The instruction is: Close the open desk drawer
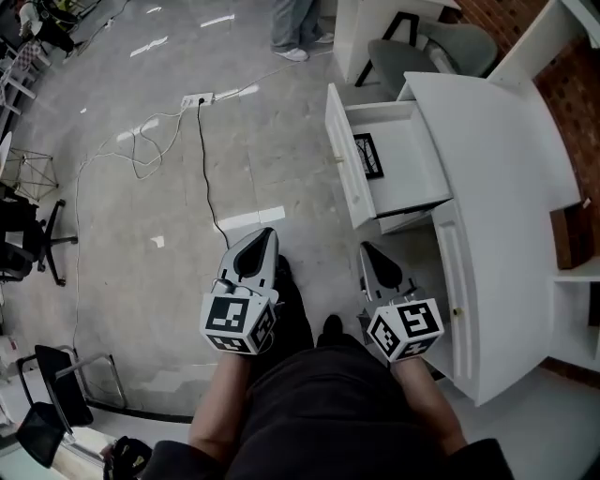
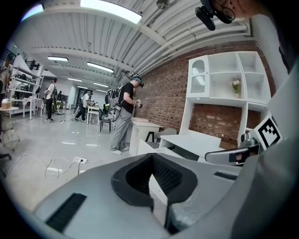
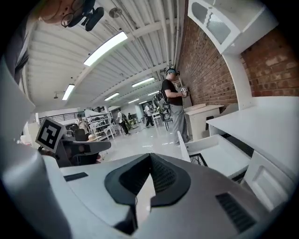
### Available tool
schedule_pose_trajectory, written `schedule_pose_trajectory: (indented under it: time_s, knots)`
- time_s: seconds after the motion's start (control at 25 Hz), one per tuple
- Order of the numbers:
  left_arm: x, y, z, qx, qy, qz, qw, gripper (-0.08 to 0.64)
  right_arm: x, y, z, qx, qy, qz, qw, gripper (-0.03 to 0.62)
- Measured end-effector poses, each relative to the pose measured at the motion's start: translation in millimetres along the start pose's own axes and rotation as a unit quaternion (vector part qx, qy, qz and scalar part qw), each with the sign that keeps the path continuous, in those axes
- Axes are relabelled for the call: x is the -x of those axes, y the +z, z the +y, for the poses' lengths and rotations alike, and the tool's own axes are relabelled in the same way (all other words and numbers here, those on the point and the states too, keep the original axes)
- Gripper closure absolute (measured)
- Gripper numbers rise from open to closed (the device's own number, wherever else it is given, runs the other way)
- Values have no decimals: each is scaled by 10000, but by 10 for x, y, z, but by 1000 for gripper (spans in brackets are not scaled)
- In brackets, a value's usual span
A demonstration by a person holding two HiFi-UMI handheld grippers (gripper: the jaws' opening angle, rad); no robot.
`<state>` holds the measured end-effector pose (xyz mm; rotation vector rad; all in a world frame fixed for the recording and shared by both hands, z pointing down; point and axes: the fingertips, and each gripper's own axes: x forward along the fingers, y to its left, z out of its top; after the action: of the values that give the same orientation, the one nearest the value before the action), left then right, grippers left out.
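A white desk [image 1: 506, 159] stands along the brick wall on the right. Its top drawer [image 1: 398, 164] is pulled out toward the left, with the drawer front [image 1: 345, 164] farthest out. A black-and-white marker card [image 1: 367, 155] lies inside. My left gripper [image 1: 265, 234] hangs over the floor, below and left of the drawer, shut and empty. My right gripper [image 1: 368, 249] is just below the drawer's near corner, apart from it, also shut and empty. In the right gripper view the open drawer [image 3: 215, 151] lies ahead to the right of that gripper [image 3: 150, 157]. The left gripper [image 2: 152, 158] points toward the desk [image 2: 194, 141].
A black cable and a power strip [image 1: 198, 98] trail across the floor to the left. A grey chair [image 1: 422, 45] sits beyond the desk, and a person [image 1: 295, 28] stands at the top. The desk's lower cabinet door [image 1: 459, 281] is beside my right gripper. Black chair bases [image 1: 33, 244] stand far left.
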<state>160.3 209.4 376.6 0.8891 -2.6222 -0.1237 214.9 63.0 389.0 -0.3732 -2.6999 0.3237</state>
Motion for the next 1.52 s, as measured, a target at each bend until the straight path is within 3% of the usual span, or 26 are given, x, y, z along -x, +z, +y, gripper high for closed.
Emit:
schedule_pose_trajectory:
  time_s: [0.32, 0.64, 1.04, 1.52]
  knots:
    - [-618, 298, 739, -121, -541, 244, 9982, 551, -910, 92, 39, -298, -602, 241, 9975, 588]
    - [-952, 340, 1137, -95, -870, 439, 9952, 551, -1268, 109, 4, -458, -1187, 334, 9913, 588]
    - [-1488, 399, 1090, -292, -1261, 704, 9891, 551, -1492, 205, -489, -805, -1728, 214, 9814, 588]
    - [-2567, 751, 786, -700, -1773, 826, 9782, 551, -1660, 621, -1295, -1151, -2247, -225, 9673, 588]
